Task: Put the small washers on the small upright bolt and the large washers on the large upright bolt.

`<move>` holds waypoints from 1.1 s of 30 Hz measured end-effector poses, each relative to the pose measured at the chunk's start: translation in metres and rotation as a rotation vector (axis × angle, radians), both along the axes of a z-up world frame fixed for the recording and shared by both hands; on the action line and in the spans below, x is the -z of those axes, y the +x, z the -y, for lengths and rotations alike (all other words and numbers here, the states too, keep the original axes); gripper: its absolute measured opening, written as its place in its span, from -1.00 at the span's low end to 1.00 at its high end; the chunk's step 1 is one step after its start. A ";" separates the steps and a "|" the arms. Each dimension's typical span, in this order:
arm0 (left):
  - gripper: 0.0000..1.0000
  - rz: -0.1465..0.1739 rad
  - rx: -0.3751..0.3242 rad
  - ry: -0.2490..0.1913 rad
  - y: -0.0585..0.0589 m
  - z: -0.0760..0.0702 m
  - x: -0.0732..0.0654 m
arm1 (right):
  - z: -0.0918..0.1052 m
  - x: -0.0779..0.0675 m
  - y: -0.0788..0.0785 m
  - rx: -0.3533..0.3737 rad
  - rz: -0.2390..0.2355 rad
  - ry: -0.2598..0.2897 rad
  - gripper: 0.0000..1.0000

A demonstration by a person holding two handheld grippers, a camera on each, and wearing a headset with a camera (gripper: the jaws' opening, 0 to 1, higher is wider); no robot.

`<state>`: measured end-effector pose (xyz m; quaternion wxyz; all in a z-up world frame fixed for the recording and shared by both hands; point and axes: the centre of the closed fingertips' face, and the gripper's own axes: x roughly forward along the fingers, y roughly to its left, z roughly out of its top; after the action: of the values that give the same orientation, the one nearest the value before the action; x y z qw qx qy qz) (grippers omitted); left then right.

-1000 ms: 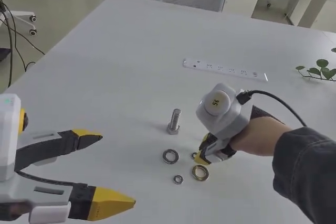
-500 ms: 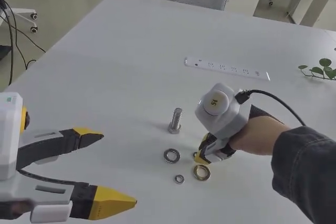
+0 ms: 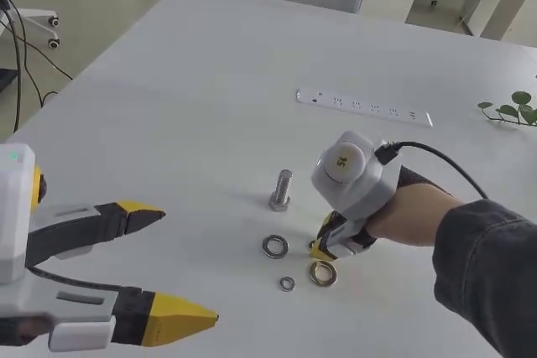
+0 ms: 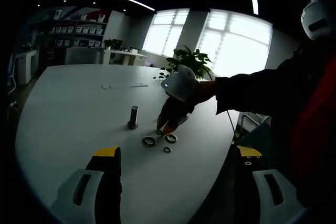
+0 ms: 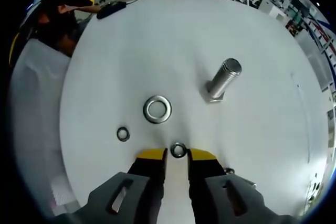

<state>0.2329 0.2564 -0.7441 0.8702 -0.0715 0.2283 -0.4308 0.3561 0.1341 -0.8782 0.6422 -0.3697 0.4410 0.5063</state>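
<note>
counter (image 3: 168,106): white; all the parts lie on it.
bolt (image 3: 281,190): one seen, standing upright on its head, shaft bare. It stands at 12 o'clock of the washer group in the head view.
right tool (image 5: 177,155): held in a hand (image 3: 411,215), tips down at the counter, at 4 o'clock of the bolt in the head view. Jaws a narrow slot apart.
first small washer (image 5: 178,149): flat on the counter at the mouth of that slot, between the yellow tips. Cannot tell whether the tips touch it.
grey large washer (image 3: 274,246): flat, near the bolt at its 6 o'clock. In the right gripper view it lies at 11 o'clock of the tips.
second small washer (image 3: 287,283): flat, at 6 o'clock of the grey large washer, apart from it.
yellowish large washer (image 3: 322,273): flat, just beside the right tool's tips, at 5 o'clock of the bolt.
left tool (image 3: 189,267): at 8 o'clock of the bolt, well apart from the parts. Jaws spread wide, holding nothing.
power strip (image 3: 365,108): at 1 o'clock of the bolt, well apart.
</note>
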 end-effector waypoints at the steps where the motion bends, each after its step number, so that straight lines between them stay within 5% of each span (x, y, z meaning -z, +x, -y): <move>1: 0.77 0.000 -0.001 0.001 0.000 0.000 0.000 | 0.000 0.000 0.000 0.000 -0.001 0.000 -0.65; 33: 0.77 -0.005 0.001 0.001 0.002 0.000 0.001 | 0.000 -0.001 -0.002 -0.012 -0.013 0.000 -0.72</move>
<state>0.2345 0.2562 -0.7452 0.8695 -0.0721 0.2306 -0.4308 0.3539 0.1340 -0.8777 0.6364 -0.3691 0.4428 0.5125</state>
